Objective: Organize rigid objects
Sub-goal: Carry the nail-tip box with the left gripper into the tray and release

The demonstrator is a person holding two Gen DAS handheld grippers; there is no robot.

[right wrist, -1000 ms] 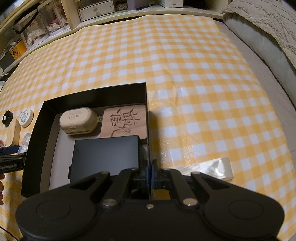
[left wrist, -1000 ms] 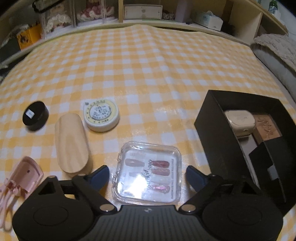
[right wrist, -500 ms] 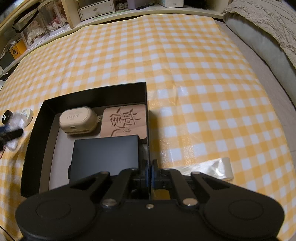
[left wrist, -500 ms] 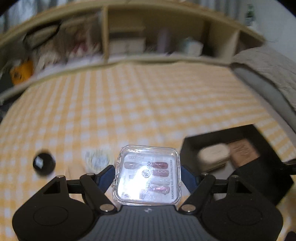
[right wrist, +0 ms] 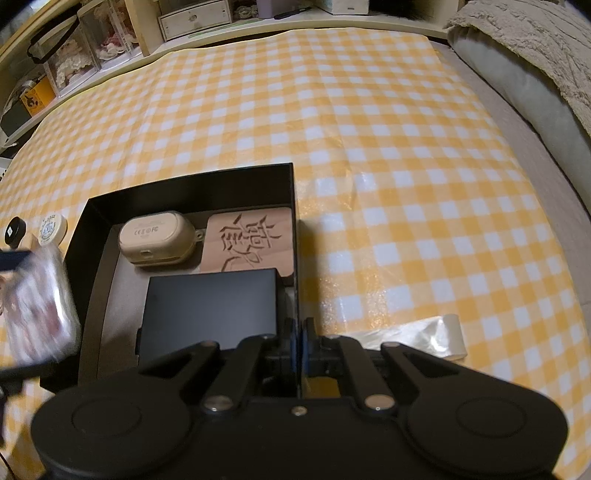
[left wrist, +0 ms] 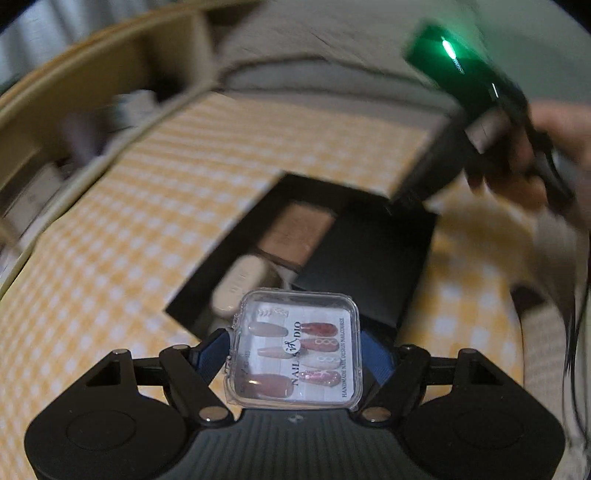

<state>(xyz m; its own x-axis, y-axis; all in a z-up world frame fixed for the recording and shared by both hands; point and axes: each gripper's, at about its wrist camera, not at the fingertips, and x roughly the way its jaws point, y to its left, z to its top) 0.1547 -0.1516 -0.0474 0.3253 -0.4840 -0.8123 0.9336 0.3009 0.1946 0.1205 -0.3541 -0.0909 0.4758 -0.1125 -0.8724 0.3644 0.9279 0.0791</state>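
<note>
In the left wrist view, the nail case [left wrist: 293, 349] is held between the left gripper [left wrist: 295, 350] fingers above the black box [left wrist: 229, 254]. In the right wrist view, the box wall is pinched by the right gripper [right wrist: 298, 345]; the case could be snagged on the rim.

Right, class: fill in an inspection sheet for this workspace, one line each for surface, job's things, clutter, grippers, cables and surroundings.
Surface: yellow checked cloth.
Job's things: black box holds beige case, carved wooden block, small black box.
Clutter: round tin, black jar, clear plastic wrap.
Grippers: left gripper grips nail case; right gripper pinches the black box's wall.
Cables: nothing seen.
Surroundings: shelves, grey blanket.
</note>
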